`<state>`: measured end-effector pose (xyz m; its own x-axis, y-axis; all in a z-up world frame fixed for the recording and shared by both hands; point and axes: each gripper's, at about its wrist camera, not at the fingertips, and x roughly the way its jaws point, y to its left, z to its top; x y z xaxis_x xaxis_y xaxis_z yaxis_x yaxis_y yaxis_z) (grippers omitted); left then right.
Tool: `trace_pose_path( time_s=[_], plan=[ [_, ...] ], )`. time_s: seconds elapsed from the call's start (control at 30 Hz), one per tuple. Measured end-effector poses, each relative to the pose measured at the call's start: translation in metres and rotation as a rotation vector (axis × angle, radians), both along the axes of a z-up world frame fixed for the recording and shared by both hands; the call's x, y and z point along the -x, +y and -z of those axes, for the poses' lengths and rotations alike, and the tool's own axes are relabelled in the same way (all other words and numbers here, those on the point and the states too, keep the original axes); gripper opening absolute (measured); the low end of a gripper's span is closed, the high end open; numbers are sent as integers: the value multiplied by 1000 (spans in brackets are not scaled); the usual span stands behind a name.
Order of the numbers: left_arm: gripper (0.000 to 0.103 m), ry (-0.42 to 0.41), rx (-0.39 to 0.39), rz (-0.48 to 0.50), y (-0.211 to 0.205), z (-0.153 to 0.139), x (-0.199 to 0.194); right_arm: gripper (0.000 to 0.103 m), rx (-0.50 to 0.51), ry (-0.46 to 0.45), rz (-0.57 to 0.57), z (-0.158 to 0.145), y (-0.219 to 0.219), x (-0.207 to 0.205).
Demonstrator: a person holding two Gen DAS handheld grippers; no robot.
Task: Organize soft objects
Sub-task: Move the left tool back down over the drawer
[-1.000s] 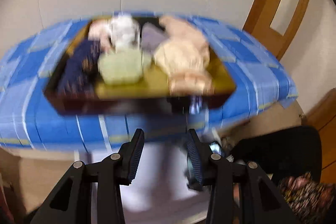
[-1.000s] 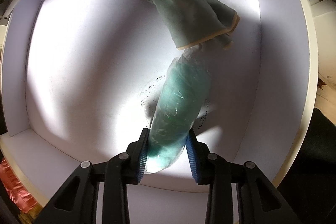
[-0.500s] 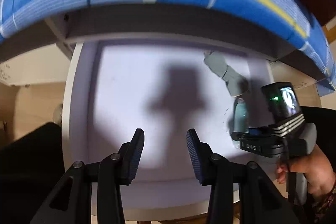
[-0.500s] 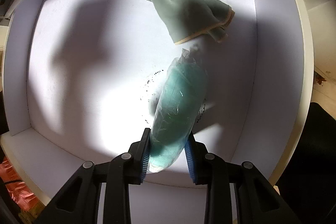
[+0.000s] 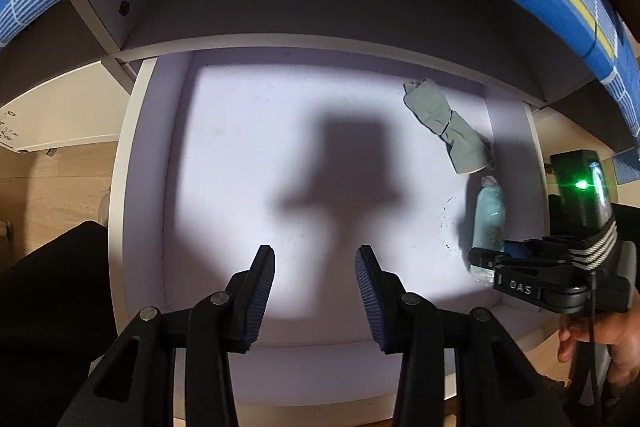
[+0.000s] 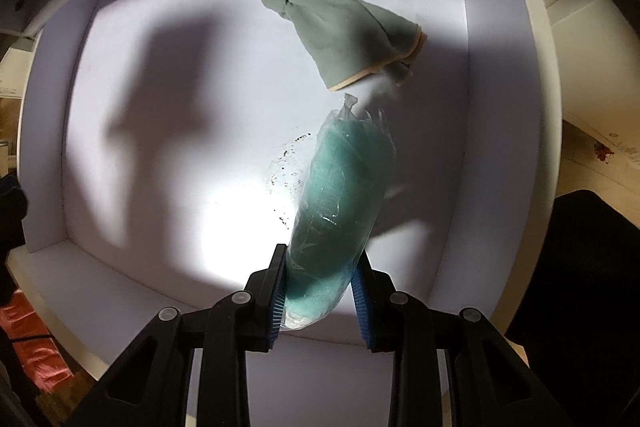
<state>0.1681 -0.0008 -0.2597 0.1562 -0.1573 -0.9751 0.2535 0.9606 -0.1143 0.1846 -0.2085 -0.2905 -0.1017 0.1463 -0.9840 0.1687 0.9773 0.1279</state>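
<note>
Right now your right gripper (image 6: 318,301) has just been closing; its jaws pinch the near end of the bagged teal roll (image 6: 340,203), whose long axis runs away toward the grey-green glove (image 6: 332,23) in the white drawer (image 6: 56,131); your left gripper (image 5: 316,291) hangs spread and empty.

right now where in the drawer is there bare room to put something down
The drawer floor is bare across its whole left and middle, from the left wall to the glove. It is crowded along the right wall: the glove lies at the back there, and the bagged teal roll sits in front of it in the right gripper.
</note>
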Motion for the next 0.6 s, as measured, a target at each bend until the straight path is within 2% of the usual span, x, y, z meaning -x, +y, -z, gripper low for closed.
trace_pose_path(
  time_s=[0.23,0.6],
  plan=[
    [42,12,-21,4,-1,5,1,30,12,-44,-41,-15,11,7],
    [42,16,-2,-24,3,3,1,30,23,-98,-71,-46,16,3]
  ],
)
